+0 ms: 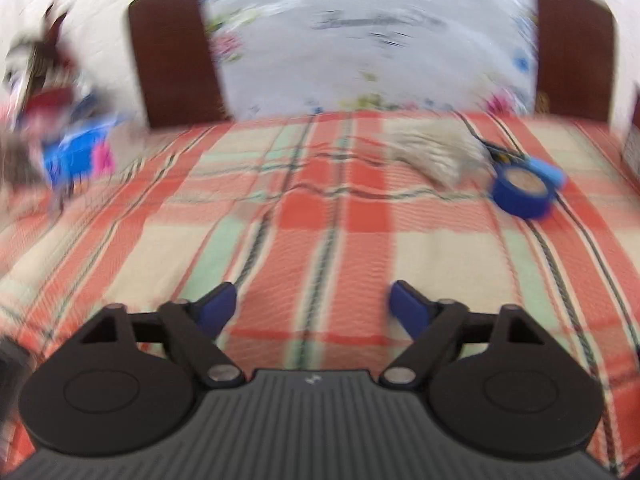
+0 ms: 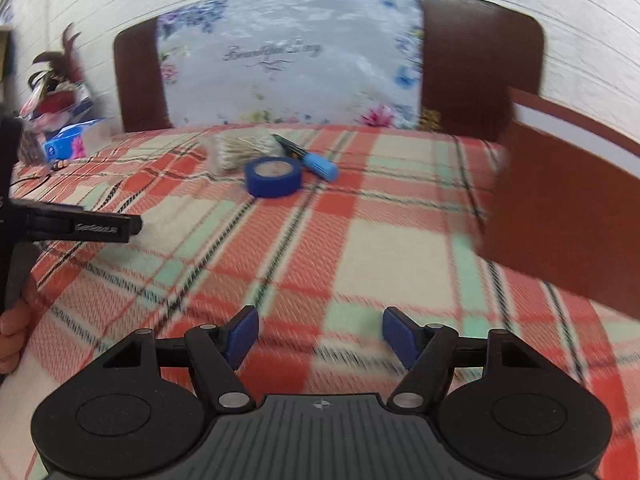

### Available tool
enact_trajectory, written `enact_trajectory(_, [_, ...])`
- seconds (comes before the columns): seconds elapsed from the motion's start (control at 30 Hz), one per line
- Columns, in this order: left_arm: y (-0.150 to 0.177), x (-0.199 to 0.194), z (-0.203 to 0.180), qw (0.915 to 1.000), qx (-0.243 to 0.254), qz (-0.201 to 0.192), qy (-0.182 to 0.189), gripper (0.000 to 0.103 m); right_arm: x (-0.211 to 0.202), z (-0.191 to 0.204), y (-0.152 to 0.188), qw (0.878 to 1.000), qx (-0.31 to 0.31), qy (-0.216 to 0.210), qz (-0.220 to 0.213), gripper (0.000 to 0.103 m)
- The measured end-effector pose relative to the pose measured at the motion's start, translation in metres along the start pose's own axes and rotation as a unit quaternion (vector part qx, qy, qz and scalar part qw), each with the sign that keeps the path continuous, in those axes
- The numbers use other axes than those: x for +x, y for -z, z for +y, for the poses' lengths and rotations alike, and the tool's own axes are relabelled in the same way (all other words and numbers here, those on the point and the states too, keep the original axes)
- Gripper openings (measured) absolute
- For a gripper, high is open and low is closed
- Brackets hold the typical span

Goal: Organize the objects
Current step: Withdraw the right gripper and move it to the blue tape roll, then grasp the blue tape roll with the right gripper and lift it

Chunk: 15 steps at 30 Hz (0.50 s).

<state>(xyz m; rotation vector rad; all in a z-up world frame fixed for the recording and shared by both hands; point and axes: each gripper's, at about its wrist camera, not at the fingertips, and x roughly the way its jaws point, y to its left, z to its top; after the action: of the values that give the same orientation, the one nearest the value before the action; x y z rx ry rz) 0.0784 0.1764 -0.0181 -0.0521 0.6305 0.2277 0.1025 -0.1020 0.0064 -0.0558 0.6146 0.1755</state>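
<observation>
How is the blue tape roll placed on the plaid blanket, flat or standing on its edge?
Flat: the blue tape roll shows its round opening facing up, on the plaid blanket.

Both views were bright with soft, even daylight, no hard shadows or glare, light source not identifiable. The left wrist view was heavily motion-blurred, worst at the left edge clutter and the floral pillow [image 1: 368, 40]; the right wrist view was sharper centrally but smeared on the brown box [image 2: 568, 216] at right. Strong fisheye bending curved the wall and headboard [image 2: 480, 64] at the edges.
</observation>
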Motion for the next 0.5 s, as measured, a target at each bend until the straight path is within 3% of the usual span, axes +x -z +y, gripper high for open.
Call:
enact_trajectory(0.07, [-0.002, -0.002, 0.010, 0.9995, -0.031, -0.006, 0.006, 0.085, 0.023, 0.007, -0.017, 1.000, -0.014, -0.005, -0.005, 0.065])
enact_trajectory(0.3, [0.001, -0.003, 0.004, 0.9996, -0.015, -0.018, 0.013, 0.085, 0.098, 0.022, -0.069, 0.999, -0.031, -0.015, -0.012, 0.061])
enact_trajectory(0.5, [0.002, 0.001, 0.006, 0.9993, -0.027, -0.020, 0.018, 0.085, 0.117, 0.032, -0.079, 0.999, -0.042, -0.021, -0.021, 0.056])
